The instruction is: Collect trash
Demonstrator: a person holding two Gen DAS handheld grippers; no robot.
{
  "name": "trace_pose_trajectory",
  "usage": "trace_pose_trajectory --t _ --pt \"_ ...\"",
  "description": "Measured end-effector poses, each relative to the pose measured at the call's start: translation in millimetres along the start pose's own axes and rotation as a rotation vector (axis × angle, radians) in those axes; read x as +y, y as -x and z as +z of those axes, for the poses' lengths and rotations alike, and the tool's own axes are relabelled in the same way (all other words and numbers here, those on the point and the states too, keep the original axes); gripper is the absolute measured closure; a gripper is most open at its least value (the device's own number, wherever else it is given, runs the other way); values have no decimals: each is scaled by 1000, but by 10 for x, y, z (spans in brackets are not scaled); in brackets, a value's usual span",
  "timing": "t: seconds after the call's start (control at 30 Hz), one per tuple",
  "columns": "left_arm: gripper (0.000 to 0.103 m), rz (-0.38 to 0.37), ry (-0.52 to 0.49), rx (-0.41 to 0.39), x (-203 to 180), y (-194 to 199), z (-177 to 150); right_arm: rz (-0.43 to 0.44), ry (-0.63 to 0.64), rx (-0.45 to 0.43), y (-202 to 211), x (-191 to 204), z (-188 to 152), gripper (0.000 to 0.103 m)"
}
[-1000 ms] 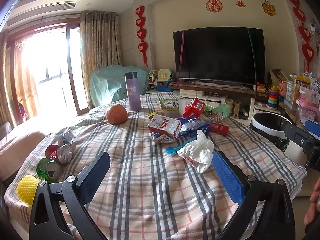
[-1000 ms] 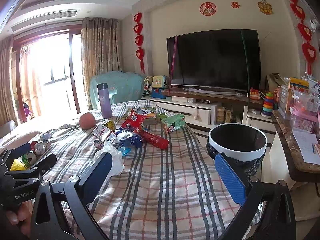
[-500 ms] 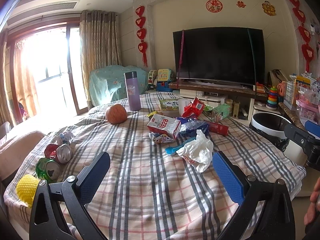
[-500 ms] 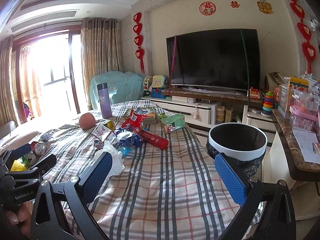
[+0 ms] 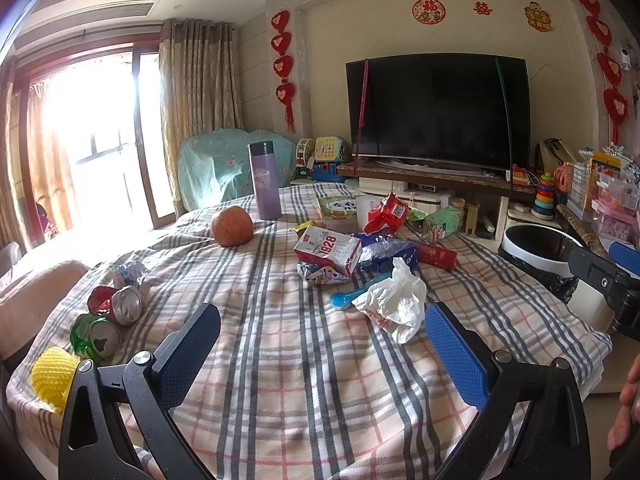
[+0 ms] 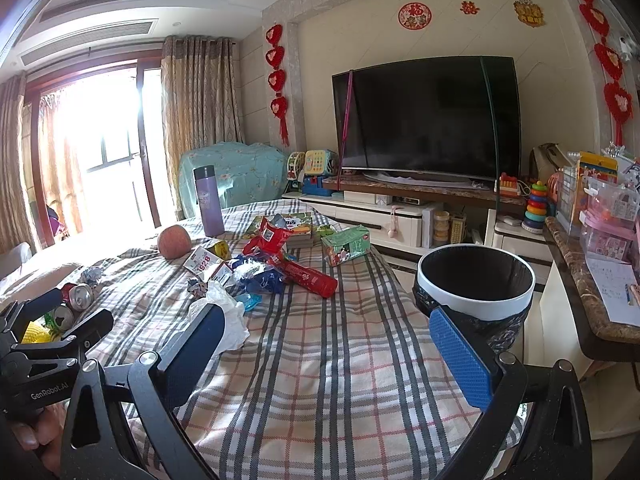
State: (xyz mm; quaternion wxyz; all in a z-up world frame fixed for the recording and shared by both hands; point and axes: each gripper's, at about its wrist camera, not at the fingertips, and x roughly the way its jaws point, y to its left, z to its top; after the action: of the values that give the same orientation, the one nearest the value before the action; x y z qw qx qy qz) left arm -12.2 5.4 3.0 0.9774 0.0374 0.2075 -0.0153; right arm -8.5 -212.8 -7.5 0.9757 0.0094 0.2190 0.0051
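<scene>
Living-room tabletop (image 5: 280, 360) under a plaid cloth, a dark television (image 5: 436, 108) on the far wall. Going left to right: a yellow foam net (image 5: 52, 376) at the cloth's near left edge, then a green can (image 5: 96, 334) and a red can (image 5: 120, 305) lying on their sides, touching. Farther back sit an apple (image 5: 232, 226) and an upright purple flask (image 5: 264, 180). Mid-table lies the trash pile — a white "1928" carton (image 5: 328, 249), blue wrappers (image 5: 384, 252), a red packet (image 5: 386, 212), a long red box (image 5: 436, 254), a green carton (image 5: 440, 222). Nearest is a crumpled white bag (image 5: 396, 300) beside a blue toothbrush (image 5: 352, 294). Off the right edge stands a white-rimmed bin (image 6: 476, 304) with a black liner.

Left hand-held gripper (image 5: 320, 344) hovers low over bare cloth, jaws wide, holding nothing. Right hand-held gripper (image 6: 324, 344) — equally wide and empty — hangs between the white bag and the bin.
</scene>
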Motion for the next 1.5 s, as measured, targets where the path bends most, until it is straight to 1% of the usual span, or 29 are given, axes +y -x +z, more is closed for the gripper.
trace_pose_trajectory --t 0.57,0.93,1.17,1.33,1.5 --pt "1 -7 11 19 43 -91 -46 7 -7 18 -32 19 -48 0" --pt "1 3 38 87 172 -326 -75 38 -8 54 -134 61 -72 0" --pt "1 -46 46 137 186 -538 -9 83 -15 106 -327 77 -91 0" --pt "1 -108 29 175 121 -736 60 93 -57 159 -560 -64 -86 0" --pt "1 -141 1 215 40 -965 133 117 -66 237 -900 -207 -55 1"
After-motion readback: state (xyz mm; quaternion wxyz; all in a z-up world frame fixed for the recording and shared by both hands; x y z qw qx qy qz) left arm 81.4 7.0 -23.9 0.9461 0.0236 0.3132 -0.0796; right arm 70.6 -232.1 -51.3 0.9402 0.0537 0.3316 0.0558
